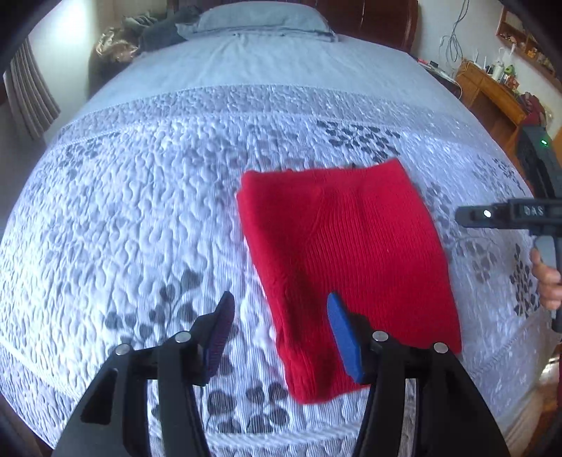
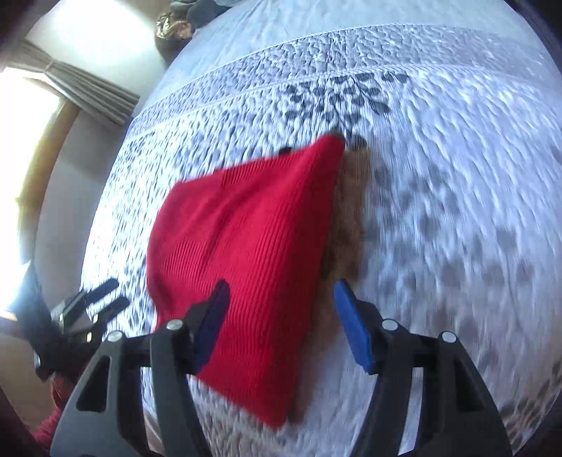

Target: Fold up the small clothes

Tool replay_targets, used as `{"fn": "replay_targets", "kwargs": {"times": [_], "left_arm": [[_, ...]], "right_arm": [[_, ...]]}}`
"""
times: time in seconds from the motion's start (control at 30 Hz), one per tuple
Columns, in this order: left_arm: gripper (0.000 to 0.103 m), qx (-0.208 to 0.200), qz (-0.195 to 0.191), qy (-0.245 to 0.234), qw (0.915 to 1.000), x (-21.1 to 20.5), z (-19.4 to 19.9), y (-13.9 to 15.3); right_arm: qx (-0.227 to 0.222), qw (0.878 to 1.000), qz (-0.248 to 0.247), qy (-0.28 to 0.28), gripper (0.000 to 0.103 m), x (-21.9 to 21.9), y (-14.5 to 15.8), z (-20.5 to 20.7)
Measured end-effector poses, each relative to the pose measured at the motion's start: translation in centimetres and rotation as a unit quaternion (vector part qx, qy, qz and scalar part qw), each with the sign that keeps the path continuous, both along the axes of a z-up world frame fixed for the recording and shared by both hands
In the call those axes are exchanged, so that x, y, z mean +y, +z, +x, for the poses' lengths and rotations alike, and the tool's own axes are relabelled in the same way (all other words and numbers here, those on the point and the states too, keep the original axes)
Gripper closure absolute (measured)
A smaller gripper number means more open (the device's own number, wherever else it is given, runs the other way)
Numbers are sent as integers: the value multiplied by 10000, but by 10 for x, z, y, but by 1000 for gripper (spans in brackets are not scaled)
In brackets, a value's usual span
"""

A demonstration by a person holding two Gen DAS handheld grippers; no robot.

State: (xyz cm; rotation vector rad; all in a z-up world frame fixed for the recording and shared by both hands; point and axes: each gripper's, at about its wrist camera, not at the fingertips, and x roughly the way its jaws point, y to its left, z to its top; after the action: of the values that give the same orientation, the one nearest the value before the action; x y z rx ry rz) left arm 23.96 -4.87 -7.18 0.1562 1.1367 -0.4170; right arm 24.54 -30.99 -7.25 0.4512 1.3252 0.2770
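A red ribbed knit garment point(image 1: 344, 253) lies folded into a rough rectangle on the quilted bed cover point(image 1: 140, 211). My left gripper point(image 1: 281, 302) hovers over its near left edge, blue pads apart and nothing pressed between them. In the right wrist view the same red garment point(image 2: 246, 225) lies flat, blurred by motion. My right gripper point(image 2: 281, 286) stands open above its near right part, holding nothing. The right gripper's black body point(image 1: 509, 212) and a hand point(image 1: 548, 277) show at the right edge of the left wrist view. The left gripper's fingers point(image 2: 105, 295) show at the left of the right wrist view.
The white bed cover with a grey leaf print point(image 2: 439, 175) spreads around the garment. A grey pillow point(image 1: 260, 17) and a dark pile of clothes point(image 1: 154, 31) lie at the head. A cluttered wooden desk point(image 1: 491, 91) stands at the right; curtains point(image 2: 87, 91) hang at the left.
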Motion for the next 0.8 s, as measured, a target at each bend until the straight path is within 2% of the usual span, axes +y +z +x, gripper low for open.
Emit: {"fn": "replay_targets", "kwargs": {"times": [0.1, 0.27, 0.3, 0.33, 0.4, 0.53, 0.63, 0.8], "left_arm": [[48, -2, -23, -41, 10000, -6, 15, -7], [48, 12, 5, -85, 10000, -14, 34, -22], [48, 8, 19, -80, 10000, -15, 38, -26], [48, 17, 20, -80, 10000, -16, 42, -29], [48, 44, 38, -37, 10000, -17, 51, -37], [46, 172, 24, 95, 9998, -12, 76, -48], [45, 519, -314, 274, 9978, -2, 109, -53], [45, 811, -591, 314, 9945, -2, 150, -55]], "right_arm": [[167, 9997, -184, -28, 37, -2, -21, 33], [343, 9991, -244, -77, 38, -2, -49, 63], [378, 9990, -228, -75, 43, -2, -54, 67], [402, 9990, -163, -71, 55, -1, -58, 67], [498, 9987, 53, -35, 66, -1, -66, 68], [328, 9993, -93, 140, 74, 3, -64, 66], [278, 9993, -137, 229, 74, 6, -60, 67], [316, 9989, -154, 324, 74, 5, -58, 68]]}}
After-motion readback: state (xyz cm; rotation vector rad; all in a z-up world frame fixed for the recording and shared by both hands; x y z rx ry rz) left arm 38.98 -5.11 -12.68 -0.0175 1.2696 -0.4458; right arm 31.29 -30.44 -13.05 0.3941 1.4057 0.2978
